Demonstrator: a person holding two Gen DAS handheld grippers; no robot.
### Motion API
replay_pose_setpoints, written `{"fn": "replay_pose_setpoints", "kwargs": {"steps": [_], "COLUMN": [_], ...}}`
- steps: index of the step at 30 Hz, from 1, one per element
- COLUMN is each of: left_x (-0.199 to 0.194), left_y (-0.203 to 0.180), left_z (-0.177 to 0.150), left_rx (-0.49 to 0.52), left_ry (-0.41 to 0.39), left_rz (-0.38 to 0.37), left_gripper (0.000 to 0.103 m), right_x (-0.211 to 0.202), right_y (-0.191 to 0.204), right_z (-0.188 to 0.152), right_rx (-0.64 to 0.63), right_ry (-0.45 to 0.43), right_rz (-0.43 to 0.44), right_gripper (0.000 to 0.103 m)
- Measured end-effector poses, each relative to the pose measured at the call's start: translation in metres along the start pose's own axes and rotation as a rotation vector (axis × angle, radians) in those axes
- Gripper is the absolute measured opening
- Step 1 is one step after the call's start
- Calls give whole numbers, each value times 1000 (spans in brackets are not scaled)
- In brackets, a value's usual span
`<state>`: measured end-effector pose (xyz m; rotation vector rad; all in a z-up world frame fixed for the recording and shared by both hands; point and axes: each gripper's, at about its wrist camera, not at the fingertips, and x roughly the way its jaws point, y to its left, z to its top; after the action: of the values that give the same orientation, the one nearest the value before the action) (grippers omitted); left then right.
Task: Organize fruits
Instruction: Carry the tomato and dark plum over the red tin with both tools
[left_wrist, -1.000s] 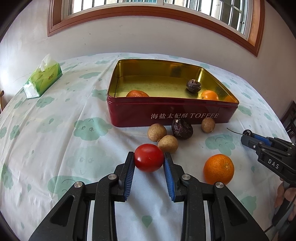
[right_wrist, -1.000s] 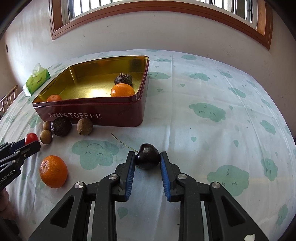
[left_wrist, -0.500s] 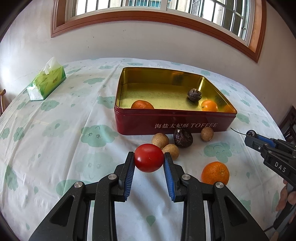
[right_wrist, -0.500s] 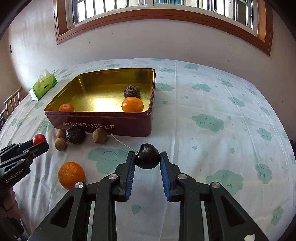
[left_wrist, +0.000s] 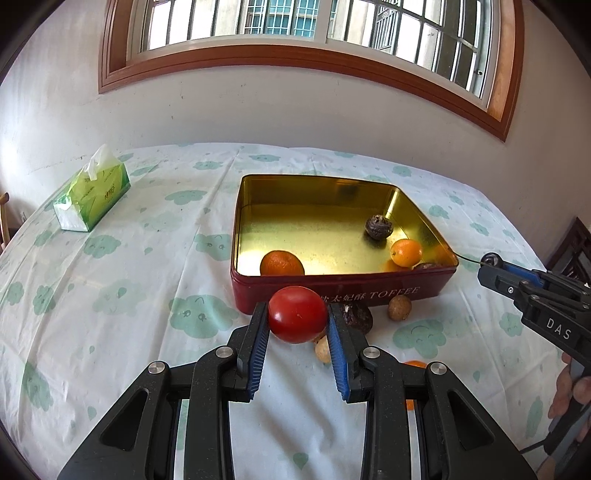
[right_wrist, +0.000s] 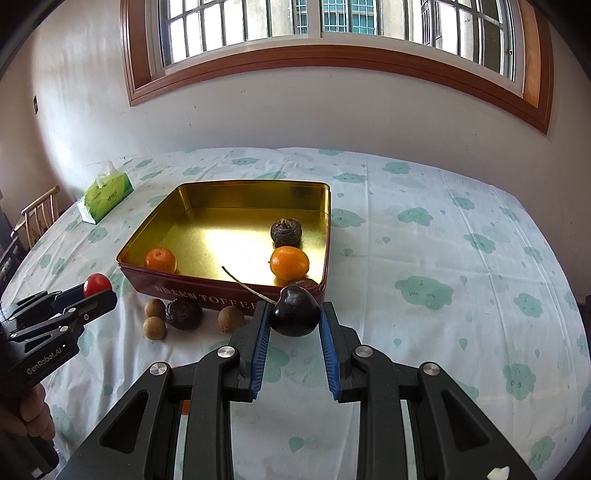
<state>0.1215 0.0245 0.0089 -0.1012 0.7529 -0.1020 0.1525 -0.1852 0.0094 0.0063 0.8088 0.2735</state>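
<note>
My left gripper (left_wrist: 297, 322) is shut on a red tomato (left_wrist: 297, 314), held in the air in front of the red tin (left_wrist: 369, 291). My right gripper (right_wrist: 294, 320) is shut on a dark cherry (right_wrist: 294, 311) with a long stem, held near the tin's (right_wrist: 221, 295) front right corner. The gold-lined tin holds two oranges (right_wrist: 160, 260) (right_wrist: 289, 262) and a dark wrinkled fruit (right_wrist: 286, 232). On the cloth before the tin lie small brown fruits (right_wrist: 154, 327) and a dark wrinkled fruit (right_wrist: 183, 313). An orange (left_wrist: 415, 364) lies mostly hidden behind my left fingers.
A green tissue pack (left_wrist: 92, 199) lies at the far left of the table. The cloud-print cloth (right_wrist: 443, 258) covers the whole table. A wooden chair (right_wrist: 37, 214) stands off the left edge. A wall with a window is behind the table.
Both grippers have risen and moved toward the tin, each still holding its fruit. The loose fruits on the cloth have not moved.
</note>
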Motion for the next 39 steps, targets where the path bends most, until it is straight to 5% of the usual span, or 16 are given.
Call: {"fn": "replay_pose_setpoints", "kwargs": {"steps": [17, 39], "left_x": [34, 79], "left_y": [8, 9], "left_z": [48, 45], "left_rx": [3, 27], "left_ry": [-14, 72], "left_rz": [-49, 37], "left_gripper": [32, 32], "right_x": [47, 92], "right_y": [10, 8], "right_z": [32, 34], "right_rx": [-25, -26], "right_ry": [37, 105], "right_rz": [22, 25], "right_gripper": [25, 25]}}
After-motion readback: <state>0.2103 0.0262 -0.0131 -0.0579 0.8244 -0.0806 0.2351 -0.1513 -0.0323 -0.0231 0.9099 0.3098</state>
